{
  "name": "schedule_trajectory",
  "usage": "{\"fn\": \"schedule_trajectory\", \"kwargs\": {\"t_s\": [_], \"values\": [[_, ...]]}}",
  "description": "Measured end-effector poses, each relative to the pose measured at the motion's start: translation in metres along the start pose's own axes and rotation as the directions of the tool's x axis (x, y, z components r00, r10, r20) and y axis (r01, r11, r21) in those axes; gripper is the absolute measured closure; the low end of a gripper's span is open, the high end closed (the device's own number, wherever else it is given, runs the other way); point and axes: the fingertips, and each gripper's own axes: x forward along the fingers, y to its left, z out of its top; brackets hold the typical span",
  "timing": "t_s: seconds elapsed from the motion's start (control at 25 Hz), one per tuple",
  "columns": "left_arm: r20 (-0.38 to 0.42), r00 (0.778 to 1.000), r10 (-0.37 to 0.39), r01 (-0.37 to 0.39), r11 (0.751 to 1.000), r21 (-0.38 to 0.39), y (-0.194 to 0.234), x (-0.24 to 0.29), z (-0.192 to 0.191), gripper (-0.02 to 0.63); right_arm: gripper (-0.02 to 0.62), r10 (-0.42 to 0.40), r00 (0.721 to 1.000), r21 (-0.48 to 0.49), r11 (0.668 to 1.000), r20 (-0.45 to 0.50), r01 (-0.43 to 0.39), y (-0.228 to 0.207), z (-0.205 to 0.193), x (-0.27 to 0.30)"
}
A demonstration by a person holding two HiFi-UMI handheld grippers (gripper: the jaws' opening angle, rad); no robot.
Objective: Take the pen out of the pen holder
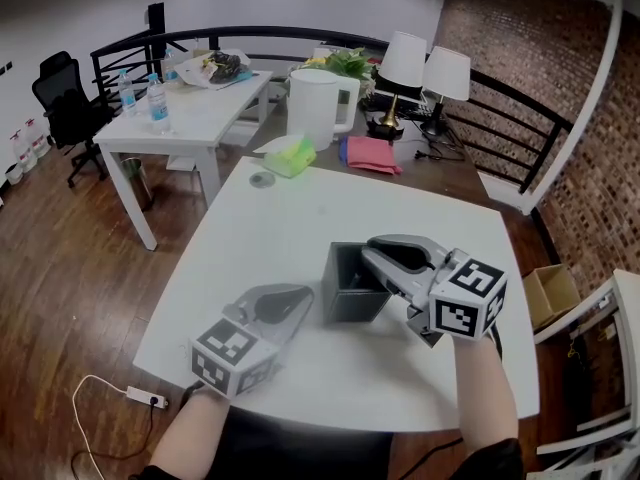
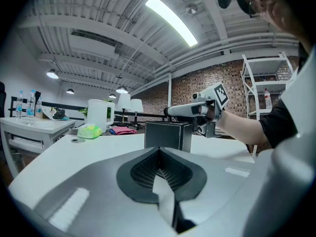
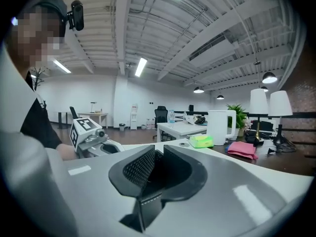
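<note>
Right claw [image 1: 372,257] is narrowed down on the near-right wall of the pen holder [image 1: 350,303]. In the right gripper view the dark stitched wall [image 3: 150,204] fills the slit between the ribbed black pads, so it is gripping the holder wall, not a pen. Left claw [image 1: 303,295] has its jaws together at the tips with nothing between them, and it rests low over the counter [image 1: 300,218]. It points at the holder's left side, near but apart. The holder is a square, open-topped black box, leather-like with pale stitching along the edges, standing upright on the smooth white counter between the two claws. Its inside is dark and the pen cannot be made out in any view. Both claws have grey, glossy plastic shells with black pad liners and a marker cube at the back.
</note>
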Motion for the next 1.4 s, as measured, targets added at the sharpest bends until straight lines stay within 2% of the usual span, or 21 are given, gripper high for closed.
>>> {"fn": "schedule_trajectory", "kwargs": {"t_s": [0.2,0.36,0.52,0.68,0.8,0.96,1.04,1.16,1.24,1.4], "values": [[-0.002,1.0,0.001,-0.001,1.0,0.0,0.0,0.001,0.0,0.604,0.537,0.036,0.999,0.045,0.998,0.034,-0.038,0.009,0.006,-0.001],[-0.002,1.0,0.001,-0.001,1.0,-0.002,0.0,0.001,0.0,0.604,0.54,0.031,0.996,0.072,0.997,0.088,-0.038,0.006,0.019,-0.007],[-0.003,1.0,-0.001,0.001,1.0,-0.002,-0.001,0.001,-0.001,0.604,0.541,0.014,0.987,0.06,0.998,0.157,-0.024,0.008,0.043,-0.021],[-0.004,1.0,0.0,0.0,1.0,-0.002,0.0,-0.001,-0.002,0.604,0.541,-0.01,0.967,0.019,1.0,0.256,0.005,0.014,0.08,-0.057],[-0.006,1.0,0.005,-0.005,1.0,-0.012,0.002,-0.001,-0.004,0.604,0.541,-0.054,0.947,-0.021,0.998,0.317,0.064,0.016,0.106,-0.09],[-0.004,1.0,0.004,-0.004,1.0,-0.02,0.002,-0.001,-0.005,0.604,0.541,-0.092,0.929,-0.039,0.993,0.358,0.113,0.016,0.127,-0.132],[-0.003,1.0,0.003,-0.003,1.0,-0.018,0.002,-0.001,-0.004,0.604,0.541,-0.102,0.933,-0.026,0.993,0.345,0.118,0.015,0.121,-0.144],[-0.002,1.0,0.005,-0.005,1.0,-0.018,0.003,-0.001,-0.003,0.604,0.541,-0.122,0.954,0.035,0.993,0.274,0.117,0.006,0.095,-0.145],[-0.002,1.0,0.006,-0.006,1.0,-0.019,0.004,-0.001,-0.003,0.604,0.541,-0.126,0.969,0.127,0.987,0.211,0.101,-0.006,0.069,-0.137],[-0.006,1.0,0.003,-0.003,1.0,-0.02,0.003,0.0,-0.003,0.604,0.541,-0.133,0.987,0.306,0.947,0.09,0.1,-0.031,0.011,-0.119]]}}
